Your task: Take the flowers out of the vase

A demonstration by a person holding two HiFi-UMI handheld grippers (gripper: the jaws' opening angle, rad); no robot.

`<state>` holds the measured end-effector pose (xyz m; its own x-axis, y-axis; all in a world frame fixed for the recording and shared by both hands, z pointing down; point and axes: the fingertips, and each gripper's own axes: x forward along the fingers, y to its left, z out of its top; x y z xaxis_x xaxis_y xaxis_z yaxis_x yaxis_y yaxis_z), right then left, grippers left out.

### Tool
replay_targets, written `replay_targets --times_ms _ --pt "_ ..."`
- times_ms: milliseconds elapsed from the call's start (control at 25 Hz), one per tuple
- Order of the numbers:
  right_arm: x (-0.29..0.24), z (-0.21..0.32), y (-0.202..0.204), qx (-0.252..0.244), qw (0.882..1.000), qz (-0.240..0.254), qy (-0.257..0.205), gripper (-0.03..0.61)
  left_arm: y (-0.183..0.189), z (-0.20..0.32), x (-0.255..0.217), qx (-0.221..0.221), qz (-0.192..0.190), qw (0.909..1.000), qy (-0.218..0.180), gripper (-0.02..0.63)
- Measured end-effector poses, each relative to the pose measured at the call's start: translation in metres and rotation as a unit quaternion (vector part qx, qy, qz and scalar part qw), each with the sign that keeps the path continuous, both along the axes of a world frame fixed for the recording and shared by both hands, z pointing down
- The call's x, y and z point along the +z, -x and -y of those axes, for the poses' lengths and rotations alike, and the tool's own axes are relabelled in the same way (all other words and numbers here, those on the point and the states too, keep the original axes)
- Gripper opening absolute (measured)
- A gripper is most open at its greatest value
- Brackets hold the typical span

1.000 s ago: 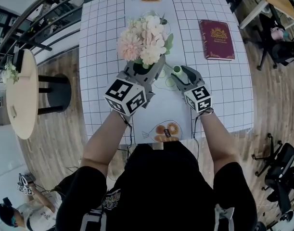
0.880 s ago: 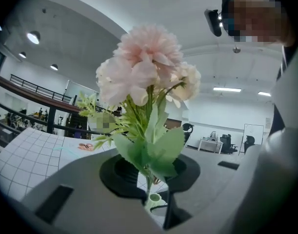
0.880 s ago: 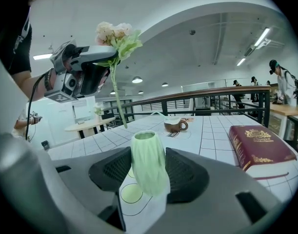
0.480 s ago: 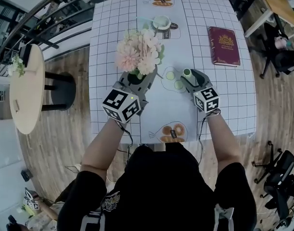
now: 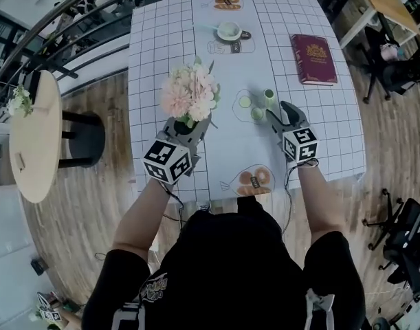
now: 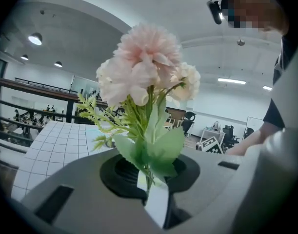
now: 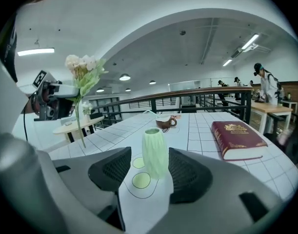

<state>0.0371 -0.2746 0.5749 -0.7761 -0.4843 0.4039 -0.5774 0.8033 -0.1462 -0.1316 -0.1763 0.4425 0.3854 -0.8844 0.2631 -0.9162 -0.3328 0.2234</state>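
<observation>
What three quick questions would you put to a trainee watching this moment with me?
1. True or false: the flowers stand in the green vase.
2. What is the left gripper shut on?
A. the red book
B. the flowers' stems
C. the cup
3. Fill in: the green vase stands upright on the table, between the open jaws of the ___ gripper.

Key: 1 false; 2 B; 3 right.
</observation>
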Motion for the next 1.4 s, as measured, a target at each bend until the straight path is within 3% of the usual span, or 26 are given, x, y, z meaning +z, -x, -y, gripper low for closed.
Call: replay_targets --times_ms 240,280,320,400,880,1400 --pt "-0.041 -0.054 -0.008 0.06 0.996 0.06 0.005 0.228 -0.005 -0.042 0.006 0.044 -0.003 0.999 0.01 0.077" --pt "-0.049 -0.065 -0.007 0.069 0.995 0.07 0.003 0.183 -0.006 -0.05 0.006 0.051 -0.005 0.9987 0.01 0.077" --pt "-0.057 -0.077 -0.006 0.079 0.994 0.079 -0.001 0.07 -0.007 -0.058 0.005 0.058 -0.006 0.9983 0.01 0.077" --pt "-0.073 -0.1 -0.003 0.095 0.991 0.095 -0.008 0.031 -0.009 -0.074 0.003 0.07 -0.007 0.9974 0.01 0.077" --pt "-0.139 -0.229 0.035 0.137 0.982 0.126 -0.016 0.023 0.016 -0.159 -0.007 0.107 0.008 0.9941 0.015 0.077" --pt "-0.146 -0.349 0.027 0.148 0.982 0.116 -0.033 0.023 0.004 -0.255 0.004 0.131 0.0 0.9913 0.011 0.077"
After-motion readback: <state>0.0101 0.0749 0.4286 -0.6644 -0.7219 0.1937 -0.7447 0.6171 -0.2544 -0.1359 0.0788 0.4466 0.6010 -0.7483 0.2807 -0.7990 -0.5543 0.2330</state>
